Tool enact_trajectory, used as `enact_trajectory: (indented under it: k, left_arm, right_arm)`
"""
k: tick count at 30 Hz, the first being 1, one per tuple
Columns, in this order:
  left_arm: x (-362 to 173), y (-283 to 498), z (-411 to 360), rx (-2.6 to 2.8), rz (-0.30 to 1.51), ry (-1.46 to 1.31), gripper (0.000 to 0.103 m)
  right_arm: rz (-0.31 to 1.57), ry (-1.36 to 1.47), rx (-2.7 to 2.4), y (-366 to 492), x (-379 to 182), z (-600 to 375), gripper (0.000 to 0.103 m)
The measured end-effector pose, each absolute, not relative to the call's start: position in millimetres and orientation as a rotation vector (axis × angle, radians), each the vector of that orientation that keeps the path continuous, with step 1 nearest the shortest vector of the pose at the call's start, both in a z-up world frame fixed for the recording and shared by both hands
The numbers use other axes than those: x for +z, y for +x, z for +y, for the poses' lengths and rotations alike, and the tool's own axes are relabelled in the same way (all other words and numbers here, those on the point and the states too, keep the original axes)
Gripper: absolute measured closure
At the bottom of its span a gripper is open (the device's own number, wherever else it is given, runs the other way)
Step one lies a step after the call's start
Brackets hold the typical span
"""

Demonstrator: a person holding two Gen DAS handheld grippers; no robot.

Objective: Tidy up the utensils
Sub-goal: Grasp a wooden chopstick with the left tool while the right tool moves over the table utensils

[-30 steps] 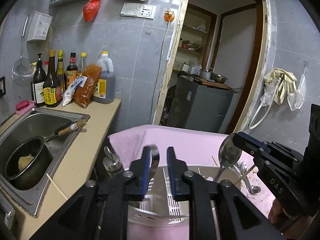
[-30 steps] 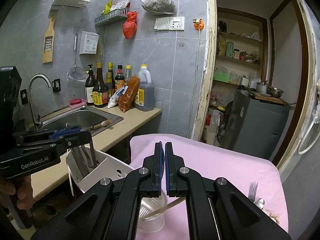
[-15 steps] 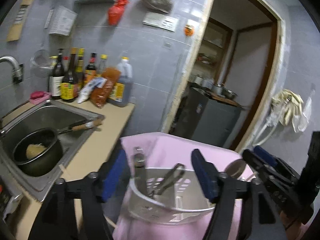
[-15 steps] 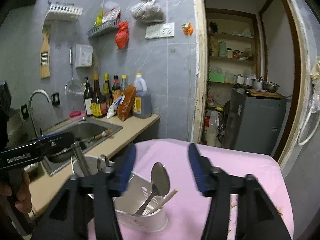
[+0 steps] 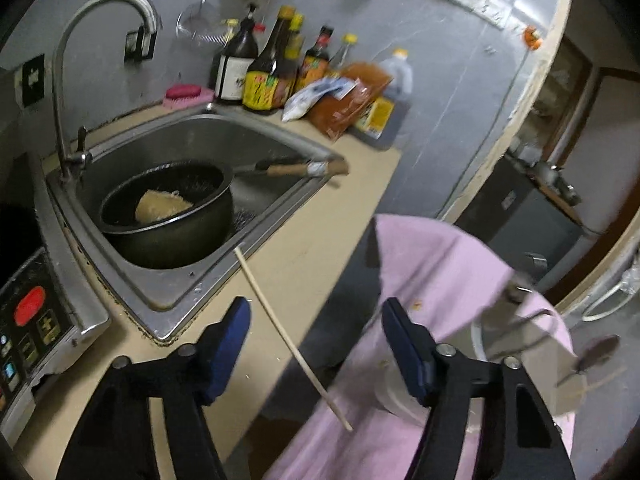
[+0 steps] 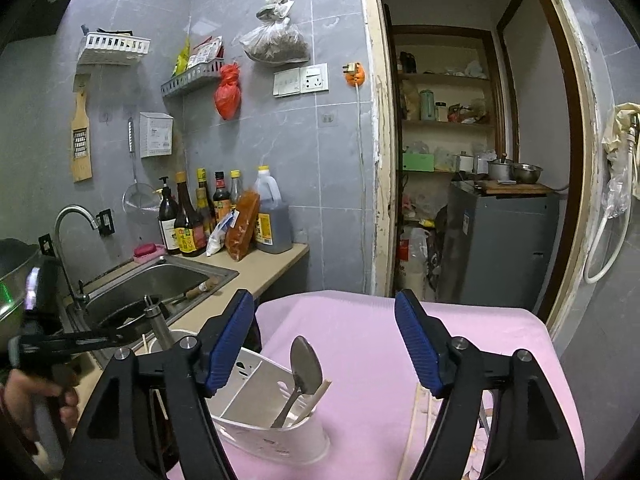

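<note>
A white utensil holder (image 6: 264,420) stands on the pink cloth (image 6: 372,340), with a steel spoon (image 6: 304,368) and a chopstick leaning in it. It shows blurred at the right of the left wrist view (image 5: 496,344). My right gripper (image 6: 325,344) is open and empty above the holder. My left gripper (image 5: 316,344) is open and empty, over the counter edge, with a single wooden chopstick (image 5: 288,336) lying between its fingers' span, reaching from the counter onto the cloth. The left gripper shows in the right wrist view (image 6: 116,336).
A steel sink (image 5: 176,148) holds a black pot (image 5: 168,216) and a wooden-handled tool (image 5: 300,168). Sauce bottles (image 5: 272,76) stand at the wall. An induction cooker panel (image 5: 28,320) is at the left. More chopsticks (image 6: 420,420) lie on the cloth at right.
Both grippers opened; the right one let its spoon go into the holder. The left gripper swung left and down toward the counter and sink, leaving the holder at its right.
</note>
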State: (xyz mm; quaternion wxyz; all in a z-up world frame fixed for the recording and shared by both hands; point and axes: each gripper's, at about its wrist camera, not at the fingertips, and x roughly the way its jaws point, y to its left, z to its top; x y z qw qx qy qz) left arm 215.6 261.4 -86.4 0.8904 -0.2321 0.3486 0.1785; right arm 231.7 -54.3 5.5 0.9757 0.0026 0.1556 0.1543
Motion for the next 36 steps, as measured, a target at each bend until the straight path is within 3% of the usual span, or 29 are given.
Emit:
enact_trajectory:
  k: [5, 12, 17, 23, 28, 36]
  left_arm:
    - [-110.6, 246.9, 283.1, 0.417, 0.810, -0.493, 0.060]
    - [-135.7, 270.5, 305.5, 0.487, 0.909, -0.553, 0.070]
    - [-147.5, 277.5, 314.7, 0.523, 0.963, -0.559, 0.094]
    - [-144.7, 277.5, 317.7, 0.491, 0.947, -0.579, 0.098]
    - [-112.7, 264.0, 297.3, 0.403, 0.841, -0.541, 0.098]
    - [-15.2, 220.2, 253.7, 0.299, 0.562, -0.489, 0.098]
  right_arm:
    - [0.325, -0.002, 0.314, 231.3, 5.8, -53.3, 0.035]
    - [0.344, -0.002, 0.302, 227.2, 5.0, -60.2, 0.035]
    - [0.378, -0.009, 0.291, 222.1, -0.2, -68.6, 0.035]
    - [0.405, 0.001, 0.278, 220.4, -5.0, -79.3, 0.035]
    - [0.407, 0.028, 0.255, 221.3, -7.2, -90.2, 0.035]
    - [0.337, 0.036, 0.217, 216.5, 2.0, -106.3, 0.035]
